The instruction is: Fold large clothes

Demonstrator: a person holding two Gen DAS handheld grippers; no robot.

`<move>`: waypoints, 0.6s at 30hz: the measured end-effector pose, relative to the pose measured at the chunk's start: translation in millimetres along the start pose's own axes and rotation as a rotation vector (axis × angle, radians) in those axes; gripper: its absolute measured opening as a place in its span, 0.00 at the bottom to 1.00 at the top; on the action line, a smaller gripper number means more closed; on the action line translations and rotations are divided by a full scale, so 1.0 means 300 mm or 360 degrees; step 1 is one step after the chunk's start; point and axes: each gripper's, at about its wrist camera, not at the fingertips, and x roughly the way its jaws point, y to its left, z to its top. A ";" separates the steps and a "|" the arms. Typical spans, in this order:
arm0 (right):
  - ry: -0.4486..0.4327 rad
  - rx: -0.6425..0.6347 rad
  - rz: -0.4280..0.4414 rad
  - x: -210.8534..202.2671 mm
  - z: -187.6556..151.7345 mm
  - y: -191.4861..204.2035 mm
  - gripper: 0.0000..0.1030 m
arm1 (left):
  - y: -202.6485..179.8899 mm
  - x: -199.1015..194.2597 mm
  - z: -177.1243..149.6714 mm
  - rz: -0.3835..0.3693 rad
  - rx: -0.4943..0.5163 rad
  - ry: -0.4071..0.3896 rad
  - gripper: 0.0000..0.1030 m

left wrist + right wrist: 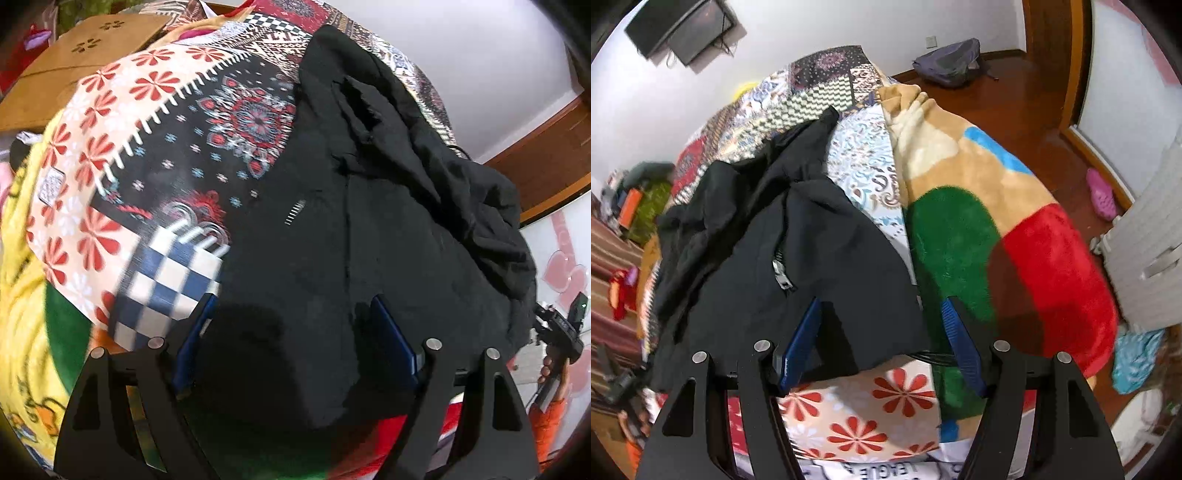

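A large black garment (369, 229) lies spread and rumpled on a bed with a patchwork cover (147, 122). In the right wrist view the garment (768, 243) shows a metal zipper pull (783, 275). My left gripper (291, 314) is open, its blue-padded fingers (194, 339) straddling the garment's near edge. My right gripper (881, 314) is open too, its fingers (801, 343) around the garment's near corner, just above the cover.
A plush blanket (1015, 229) with green, red and tan patches lies to the right of the garment. A cardboard box (74, 62) stands beyond the bed. A wooden floor holds a grey backpack (947, 62) and a pink shoe (1102, 197).
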 end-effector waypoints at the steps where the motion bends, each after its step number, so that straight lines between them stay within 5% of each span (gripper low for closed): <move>1: -0.0004 -0.0007 0.0030 -0.004 0.002 0.007 0.61 | -0.004 0.001 -0.001 -0.0022 -0.0007 -0.0001 0.80; 6: -0.0086 -0.0133 0.0041 -0.057 -0.003 0.075 0.54 | -0.022 -0.017 -0.017 -0.0074 -0.0012 -0.0009 0.53; 9: -0.0137 -0.0194 0.0029 -0.086 0.001 0.104 0.38 | -0.018 -0.055 0.005 -0.0154 -0.0040 -0.0024 0.36; 14: -0.0144 -0.0202 0.0075 -0.072 0.013 0.103 0.37 | -0.059 -0.124 0.027 -0.0209 -0.0002 -0.0112 0.35; 18: -0.0035 -0.0154 0.0038 -0.009 -0.005 0.067 0.37 | -0.065 -0.080 0.019 -0.0160 -0.0011 -0.0058 0.38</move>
